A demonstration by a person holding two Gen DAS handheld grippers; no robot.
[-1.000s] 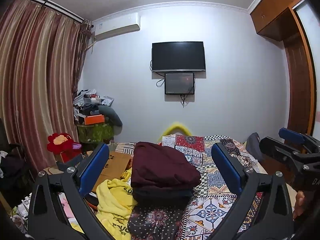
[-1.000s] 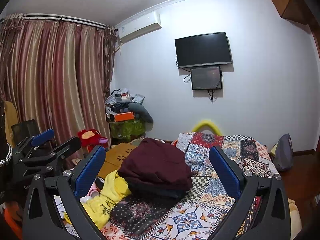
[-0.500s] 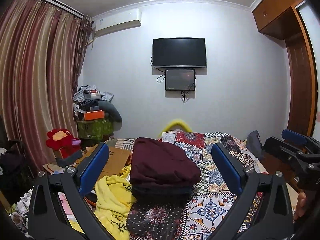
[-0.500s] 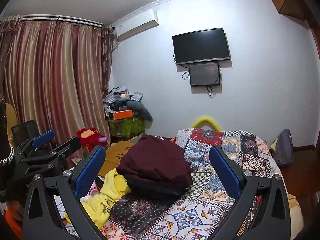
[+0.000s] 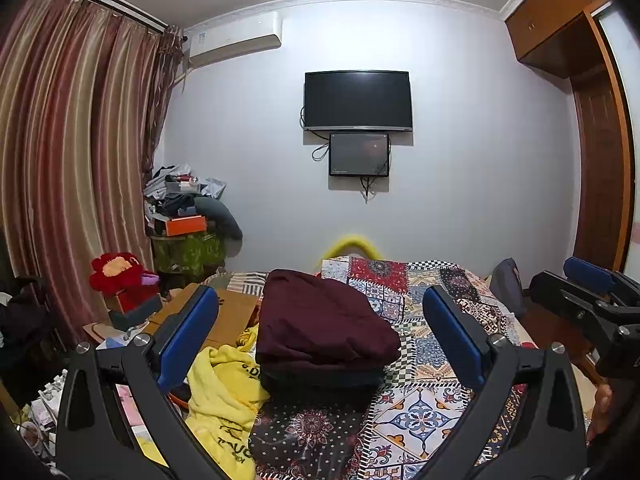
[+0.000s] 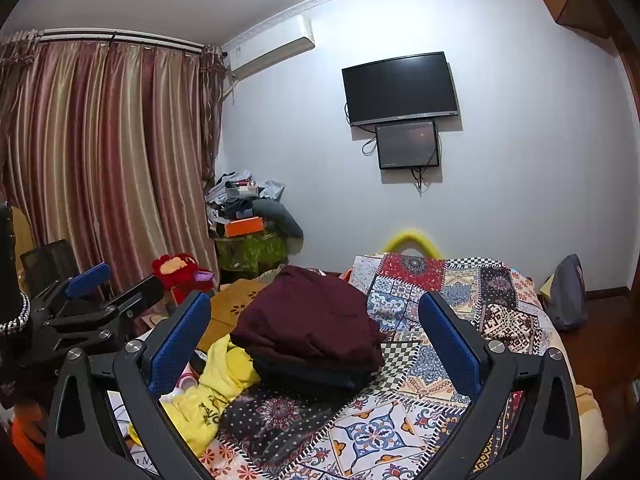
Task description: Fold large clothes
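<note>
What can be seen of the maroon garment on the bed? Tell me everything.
The maroon garment is folded into a thick, soft block of matte cloth with rounded edges. It lies flat on top of a darker folded piece, forming a small stack on the patterned bedspread. A crumpled yellow garment lies against the stack's left side. Both the left gripper and the right gripper are open and apart from it.

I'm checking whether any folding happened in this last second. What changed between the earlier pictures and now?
Little changed. Both views tilted slightly downward, so the TV sits a bit higher in frame. Nothing was grasped or released: the left gripper and right gripper have open, empty jaws. The folded maroon garment and the yellow garment lie as before on the bed.
</note>
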